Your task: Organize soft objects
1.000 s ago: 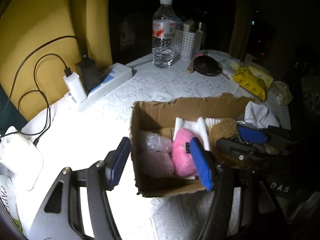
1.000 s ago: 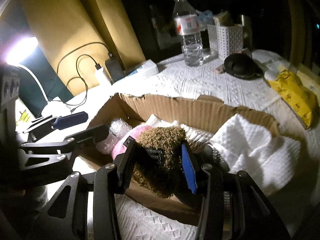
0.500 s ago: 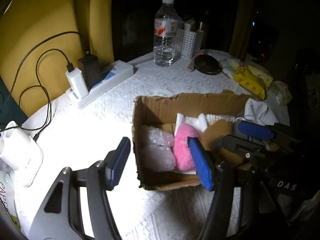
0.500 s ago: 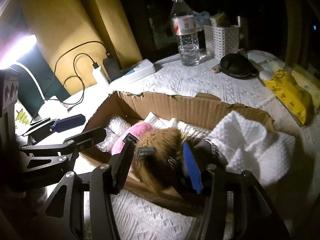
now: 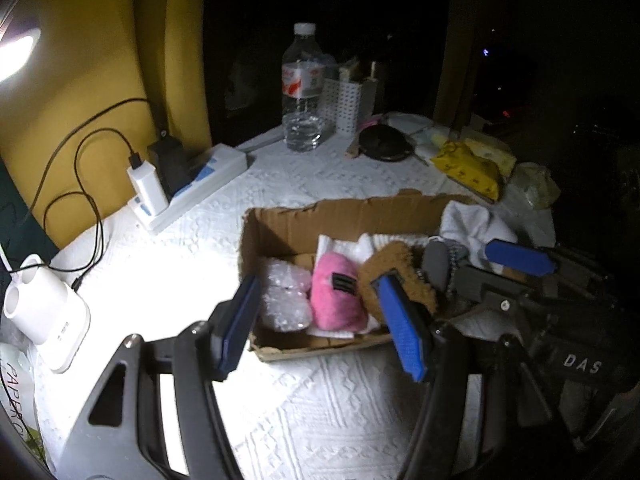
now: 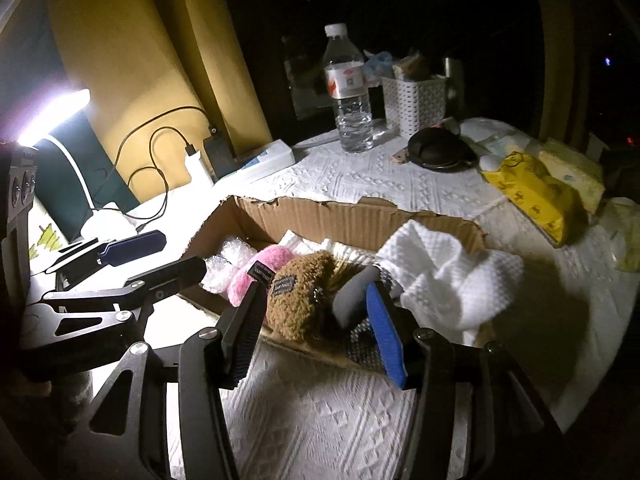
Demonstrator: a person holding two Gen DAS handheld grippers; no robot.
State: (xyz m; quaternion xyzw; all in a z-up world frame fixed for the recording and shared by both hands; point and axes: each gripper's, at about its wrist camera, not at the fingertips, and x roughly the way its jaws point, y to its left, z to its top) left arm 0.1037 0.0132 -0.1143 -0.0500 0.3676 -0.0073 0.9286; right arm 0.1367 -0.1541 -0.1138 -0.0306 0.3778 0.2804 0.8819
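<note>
A torn cardboard box sits on the white tablecloth. Inside lie bubble wrap, a pink plush, a brown plush, a grey patterned piece and a white waffle cloth over the right rim. My left gripper is open and empty, in front of the box's near-left corner. My right gripper is open and empty, just behind the near wall, with the brown plush between its fingers.
A water bottle, a white perforated basket, a black round case and a yellow packet stand behind the box. A power strip with chargers and a white device are at left.
My right gripper let go of the brown plush, which now lies in the box, and opened and drew back. My left gripper pulled back a little.
</note>
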